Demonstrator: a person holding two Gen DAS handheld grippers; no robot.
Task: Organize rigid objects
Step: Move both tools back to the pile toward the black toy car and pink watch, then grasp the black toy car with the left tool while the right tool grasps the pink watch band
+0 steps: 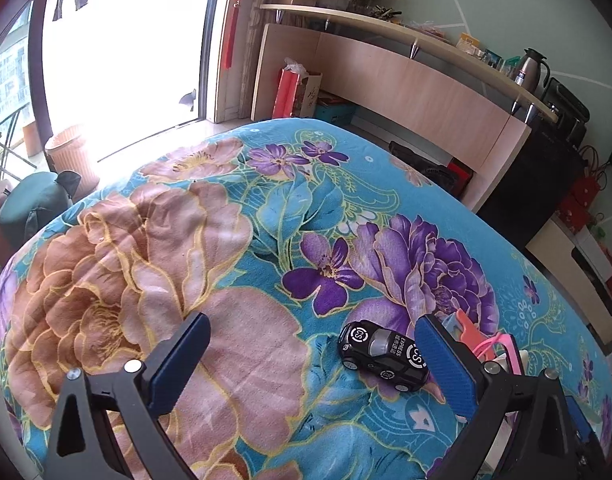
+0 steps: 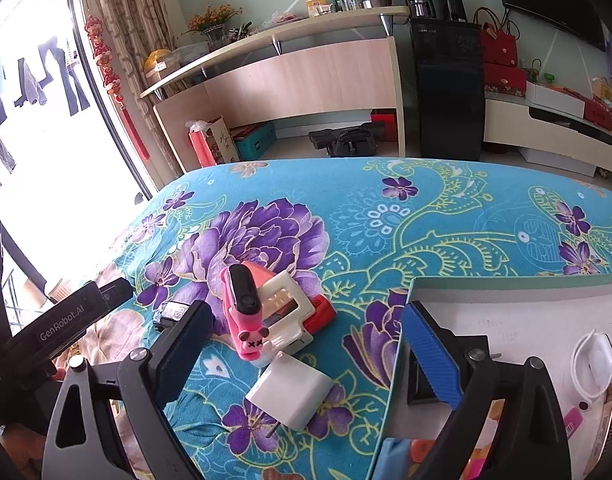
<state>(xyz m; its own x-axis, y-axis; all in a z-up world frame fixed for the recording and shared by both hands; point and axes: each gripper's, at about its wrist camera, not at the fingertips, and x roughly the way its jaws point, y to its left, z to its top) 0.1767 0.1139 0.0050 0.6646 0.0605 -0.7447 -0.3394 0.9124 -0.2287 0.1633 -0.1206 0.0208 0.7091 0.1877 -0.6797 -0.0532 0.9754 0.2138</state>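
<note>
A flowered blanket [image 2: 446,224] covers the counter, a white tray [image 2: 506,308] at its right. Both the left hand-held gripper [image 1: 312,364] and right hand-held gripper [image 2: 306,344] hang spread, empty. Picking looks about to start: the right must close on the pink toy [image 2: 242,320]; the toy car [image 1: 382,354] waits by the left.

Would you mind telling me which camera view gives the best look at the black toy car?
The left wrist view: the black toy car lies whole on the floral cloth, roof lettering readable, near the blue finger pad. The right wrist view shows only a sliver of it behind a dark finger.
</note>
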